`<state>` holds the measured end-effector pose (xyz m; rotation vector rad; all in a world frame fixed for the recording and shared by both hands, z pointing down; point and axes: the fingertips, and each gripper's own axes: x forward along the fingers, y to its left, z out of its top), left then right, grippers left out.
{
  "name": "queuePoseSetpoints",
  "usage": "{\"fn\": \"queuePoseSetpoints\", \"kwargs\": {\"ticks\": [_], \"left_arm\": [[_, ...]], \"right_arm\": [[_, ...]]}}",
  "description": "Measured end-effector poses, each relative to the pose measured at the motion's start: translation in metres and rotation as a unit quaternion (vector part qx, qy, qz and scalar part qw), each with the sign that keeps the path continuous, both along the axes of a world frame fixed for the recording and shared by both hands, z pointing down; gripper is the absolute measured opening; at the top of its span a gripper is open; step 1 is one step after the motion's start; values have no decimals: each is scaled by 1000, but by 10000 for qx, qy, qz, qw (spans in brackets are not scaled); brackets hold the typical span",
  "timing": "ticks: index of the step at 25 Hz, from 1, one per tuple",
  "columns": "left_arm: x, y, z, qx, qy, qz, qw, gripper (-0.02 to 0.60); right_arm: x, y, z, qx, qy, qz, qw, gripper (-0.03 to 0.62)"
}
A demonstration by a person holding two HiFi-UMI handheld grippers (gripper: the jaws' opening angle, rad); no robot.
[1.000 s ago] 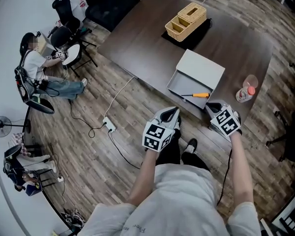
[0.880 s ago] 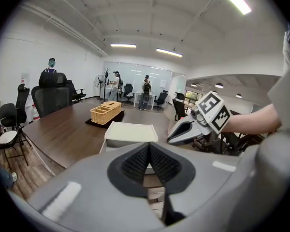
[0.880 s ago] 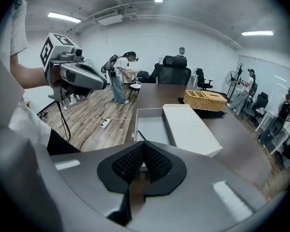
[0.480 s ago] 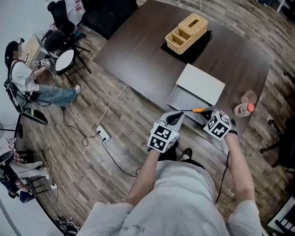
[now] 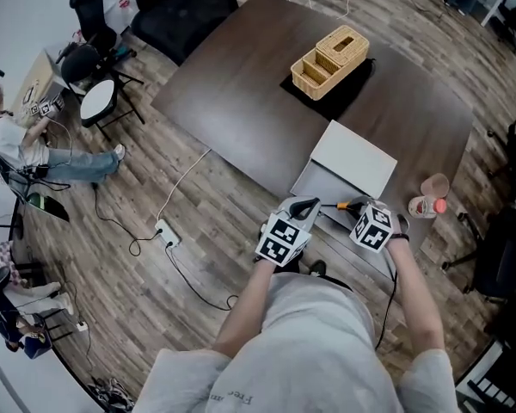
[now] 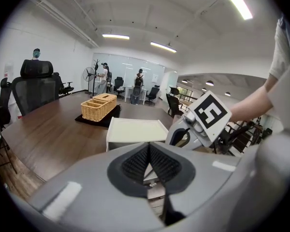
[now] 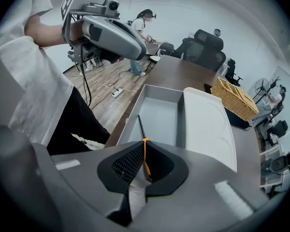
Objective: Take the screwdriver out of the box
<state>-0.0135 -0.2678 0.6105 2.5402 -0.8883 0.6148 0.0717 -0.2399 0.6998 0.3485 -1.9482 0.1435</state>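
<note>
Right gripper [image 7: 144,153] is pinching the screwdriver [image 7: 140,127] handle in the box [image 7: 159,92]
Left gripper [image 6: 148,153] is hanging closed, empty; lifted carelessly, the shaft risks snagging the box wall

Screwdriver [image 7: 140,126]: orange handle, thin black shaft. Handle pinched between right gripper [image 7: 143,150] jaws, shaft pointing up-frame over the box [image 7: 163,114]. Box is a shallow grey tray at desk [image 5: 241,84] edge, centre frame, with white lid [image 7: 208,124] open on its right.
</note>
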Motion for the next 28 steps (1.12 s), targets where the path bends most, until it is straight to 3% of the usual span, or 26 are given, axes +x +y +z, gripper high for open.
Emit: {"fn": "queuePoseSetpoints", "kwargs": {"ticks": [9,16,24,28], "left_arm": [[-4,-33,16,-54,68,259,9996,52],[9,-38,8,-56,133,707,9974,52],[3,-43,14,-16,76,942,9955,52],[-1,-48,10,34,128,917,9957,52]], "right_arm": [[-4,5,31,-327,596,-383,9970,23],[-4,0,46,-345,985,-545,9930,52],[7,-2,63,-304,1796,-847,9796,86],[6,-1,70,-341,1951,-960,9755,87]]}}
